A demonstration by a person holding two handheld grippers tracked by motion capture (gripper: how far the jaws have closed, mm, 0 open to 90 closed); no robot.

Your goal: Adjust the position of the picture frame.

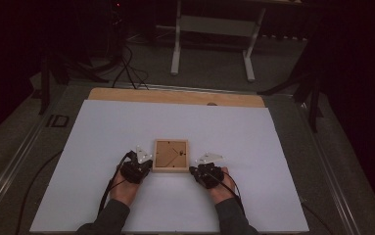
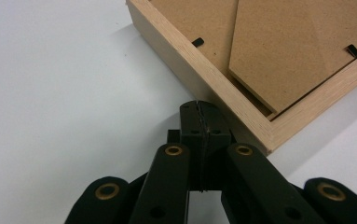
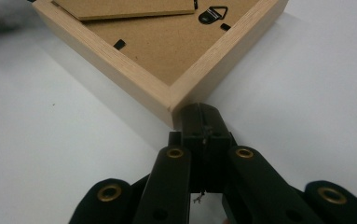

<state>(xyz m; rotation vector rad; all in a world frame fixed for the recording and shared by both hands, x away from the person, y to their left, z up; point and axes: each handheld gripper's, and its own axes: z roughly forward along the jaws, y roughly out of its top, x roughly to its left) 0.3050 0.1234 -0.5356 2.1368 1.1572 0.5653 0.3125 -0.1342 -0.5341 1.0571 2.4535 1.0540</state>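
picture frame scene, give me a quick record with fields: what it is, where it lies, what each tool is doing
thing: square light wooden picture frame, back side up, brown fibreboard backing with a black hanger
surface: white sheet over a wooden table
left tool: jaws shut, empty, tip at the frame's near left side
right tool: jaws shut, empty, tip at the frame's near right corner
contact: too close to tell if the tips touch the wood

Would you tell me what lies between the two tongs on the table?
The wooden picture frame lies face down between the left tongs and the right tongs, as the high view shows.
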